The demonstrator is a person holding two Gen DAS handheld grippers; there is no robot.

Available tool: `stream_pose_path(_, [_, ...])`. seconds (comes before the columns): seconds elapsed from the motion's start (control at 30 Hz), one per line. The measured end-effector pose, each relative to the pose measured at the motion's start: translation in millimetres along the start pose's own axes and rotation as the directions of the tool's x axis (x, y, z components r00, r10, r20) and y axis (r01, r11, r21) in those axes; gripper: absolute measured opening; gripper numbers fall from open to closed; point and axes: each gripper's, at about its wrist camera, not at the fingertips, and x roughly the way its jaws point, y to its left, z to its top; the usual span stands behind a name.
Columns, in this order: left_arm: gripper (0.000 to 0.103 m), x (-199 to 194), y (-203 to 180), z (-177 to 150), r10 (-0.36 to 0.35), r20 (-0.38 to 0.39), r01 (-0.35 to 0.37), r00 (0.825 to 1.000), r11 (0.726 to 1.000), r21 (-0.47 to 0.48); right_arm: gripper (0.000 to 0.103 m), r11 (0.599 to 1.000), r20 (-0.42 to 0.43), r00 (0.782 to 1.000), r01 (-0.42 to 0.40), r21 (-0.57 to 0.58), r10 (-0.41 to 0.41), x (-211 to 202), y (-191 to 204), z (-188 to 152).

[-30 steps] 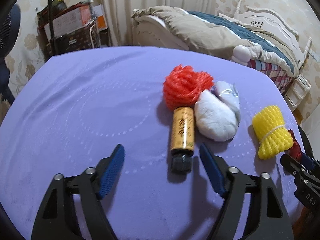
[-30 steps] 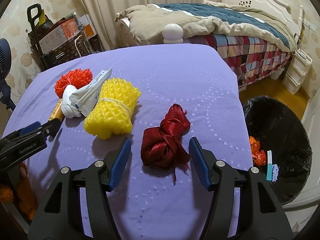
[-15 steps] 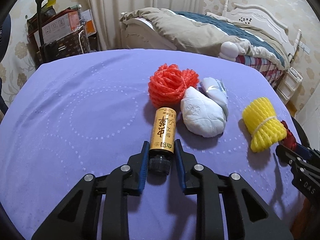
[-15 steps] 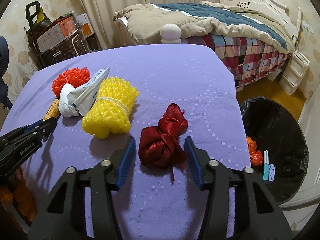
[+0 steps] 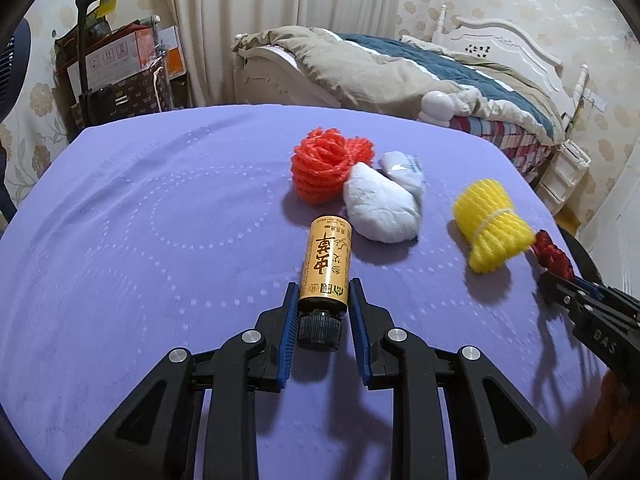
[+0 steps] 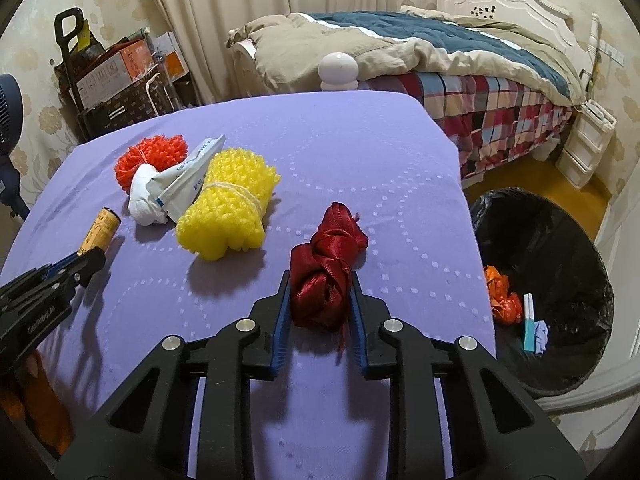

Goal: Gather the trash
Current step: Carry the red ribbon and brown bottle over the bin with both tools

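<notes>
Left wrist view: set low and close over the near edge of the purple table (image 5: 120, 220), facing the far edge and the bed (image 5: 400, 68) behind it.

Right wrist view: low over the near edge nearer the right corner, facing the same way, taking in the bin (image 6: 560, 248) off the right edge.

Shared: tabletop, yellow net bundle (image 5: 492, 228) (image 6: 228, 208), bed.

On the purple-clothed bench (image 6: 340, 148), the gold-labelled bottle (image 5: 327, 262) is laid at 6 o'clock of the orange foam net (image 5: 324, 170); the yellow foam net (image 6: 228, 210) is placed at 10 o'clock of the red ribbon bundle (image 6: 324, 280).
</notes>
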Motion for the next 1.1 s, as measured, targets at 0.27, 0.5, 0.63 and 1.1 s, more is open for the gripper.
stream_pose_path(0.27, [0.026, -23, -27, -3, -0.062, 0.047, 0.059, 0.997, 0.997, 0.044, 0.025, 0.999, 0.038, 0.999, 0.014, 0.03, -0.015, -22, -17, -4])
stream_pose_path(0.5, [0.026, -28, -74, 4, -0.141, 0.071, 0.132, 0.987, 0.984, 0.123, 0.025, 0.994, 0.069, 0.995, 0.063, 0.092, -0.069, -42, -55, -6])
stream_pose_path(0.63, [0.026, -26, -111, 9, -0.195, 0.073, 0.18, 0.978, 0.967, 0.179, 0.025, 0.987, 0.077, 0.991, 0.097, 0.131, -0.108, -49, -82, -7])
stream_pose_path(1.1, [0.026, 11, -228, 26, -0.288, 0.016, 0.268, 0.958, 0.911, 0.314, 0.025, 0.952, 0.065, 0.976, 0.187, 0.243, -0.209, -53, -172, -11])
